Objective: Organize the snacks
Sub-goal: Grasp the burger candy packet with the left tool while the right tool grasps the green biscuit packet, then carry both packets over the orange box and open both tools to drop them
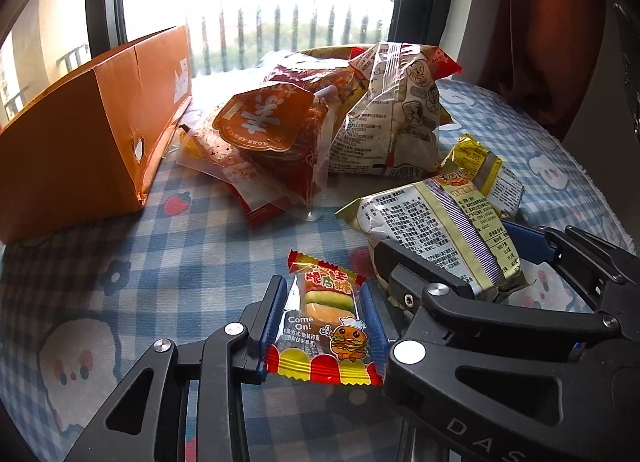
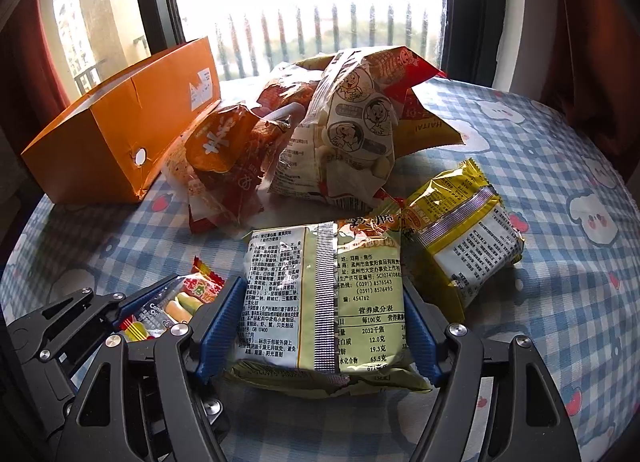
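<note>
- left gripper (image 1: pixel 324 326) is clamped on the little burger gummy pack (image 1: pixel 326 322), blue pads pressing both long edges of the wrapper, pack lying flat on the checked tablecloth (image 1: pixel 180 262)
- right gripper (image 2: pixel 320 326) has its jaws around the pale green noodle snack pack (image 2: pixel 320 302), back side up with the nutrition table facing me. both blue pads sit right against the sides of the bag, so I'd call that a grip too
- in the right wrist view my left claw shows up at the lower left, just beside the right one, gummy pack between its fingers
- yellow snack pack (image 2: pixel 464 230) sits just to the right of the green one, a bit tilted, its near corner tucked against the green bag
- behind those is the messy heap: a white bag with cartoon kids (image 2: pixel 352 134) propped upright in the middle, an orange-red bag with a big white character (image 2: pixel 224 142) leaning on its left, more red and yellow wrappers poking out behind and under them
- orange cardboard box (image 2: pixel 120 134) is at the far left of the table, top open, long side facing the heap and touching the red bags
- can't tell what's inside the box from either camera
- all of this is on the blue-and-white tablecloth with the cloud faces and strawberries, window with railing (image 2: pixel 320 30) behind it
</note>
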